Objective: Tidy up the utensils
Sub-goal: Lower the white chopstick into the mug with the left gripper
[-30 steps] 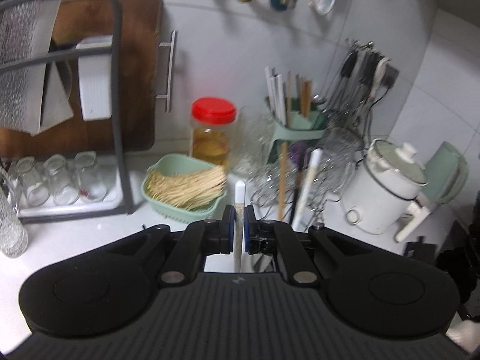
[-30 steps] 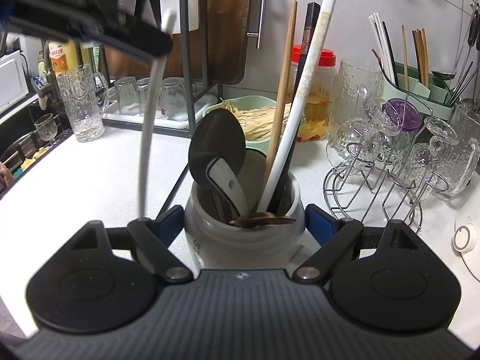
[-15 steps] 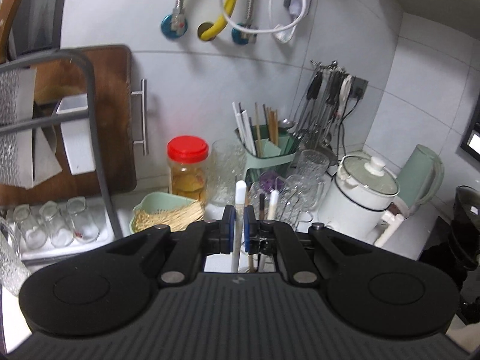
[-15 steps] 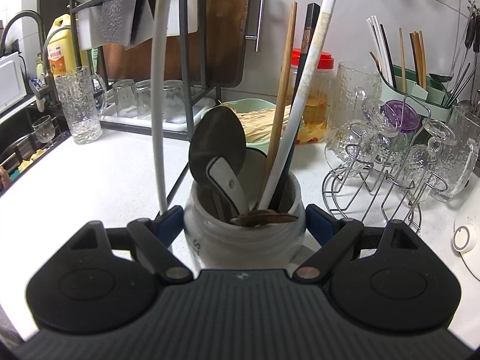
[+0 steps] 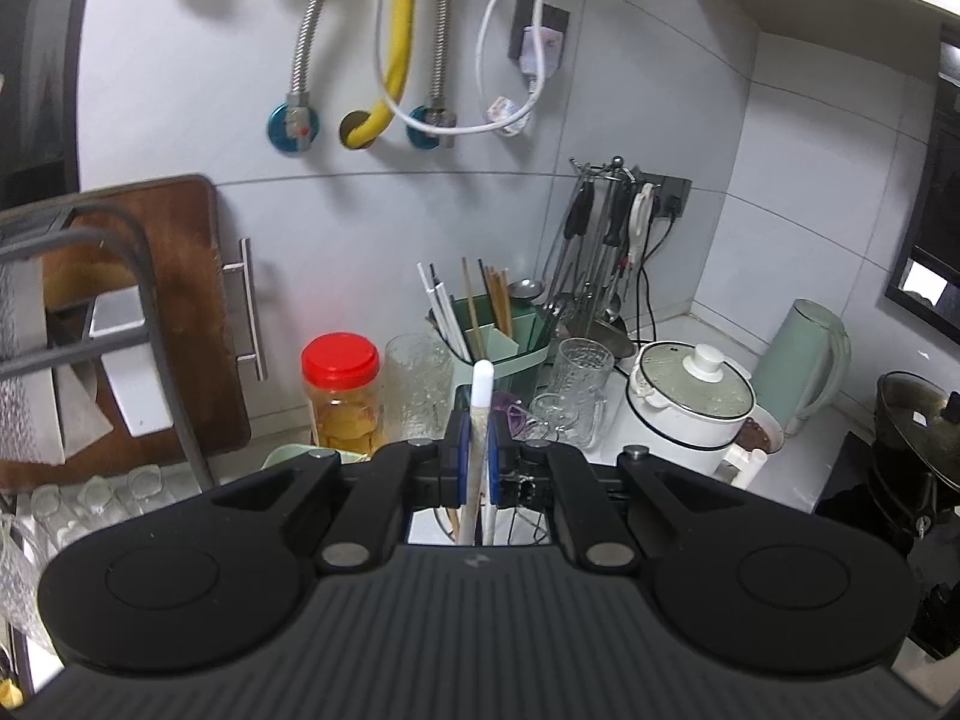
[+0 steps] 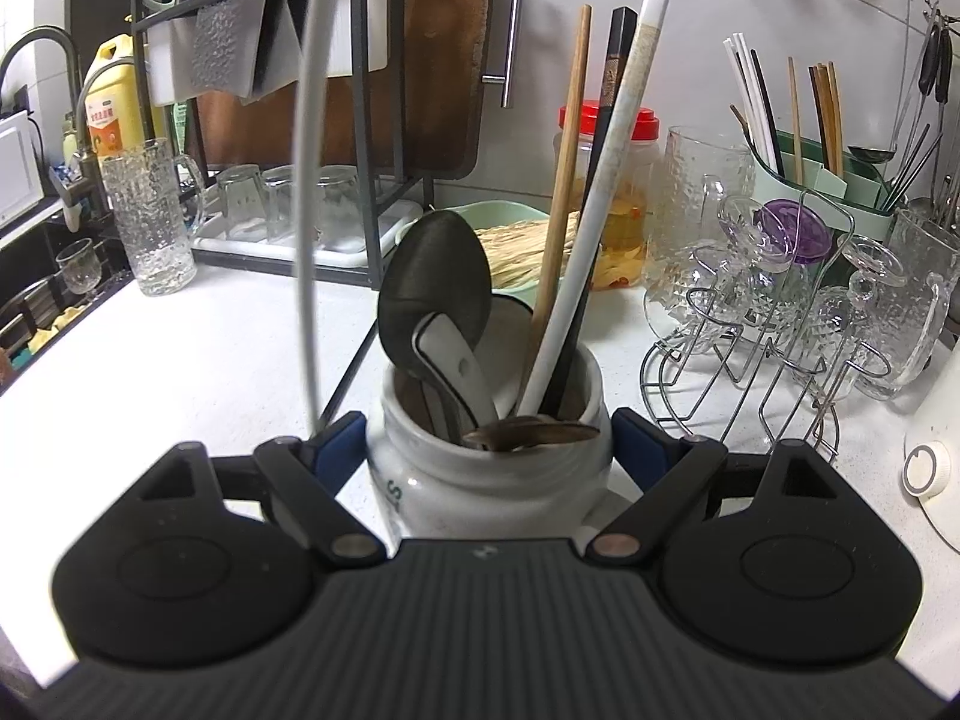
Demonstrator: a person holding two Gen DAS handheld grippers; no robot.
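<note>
My left gripper [image 5: 474,456] is shut on a white chopstick [image 5: 482,396], whose rounded tip sticks up above the blue pads. In the right wrist view the same white chopstick [image 6: 306,180] hangs upright just left of a white ceramic jar [image 6: 480,480]; its lower end is hidden behind my gripper's left finger. My right gripper [image 6: 487,447] spans the jar with both pads against its sides. The jar holds a black spoon [image 6: 435,282], a white spoon [image 6: 456,366], a wooden chopstick [image 6: 564,180], a black one and another white chopstick [image 6: 606,180]. A green utensil holder [image 5: 510,342] with chopsticks stands by the back wall.
A wire rack of glass mugs [image 6: 780,312] stands right of the jar. Behind it are a red-lidded jar [image 5: 341,384] and a green basket of thin sticks [image 6: 522,240]. A dish rack [image 6: 372,120] with a cutting board is at the left, a white cooker [image 5: 690,414] at the right.
My left gripper has risen with the white chopstick, so its view now shows more of the wall and pipes. The right gripper and the jar have stayed put.
</note>
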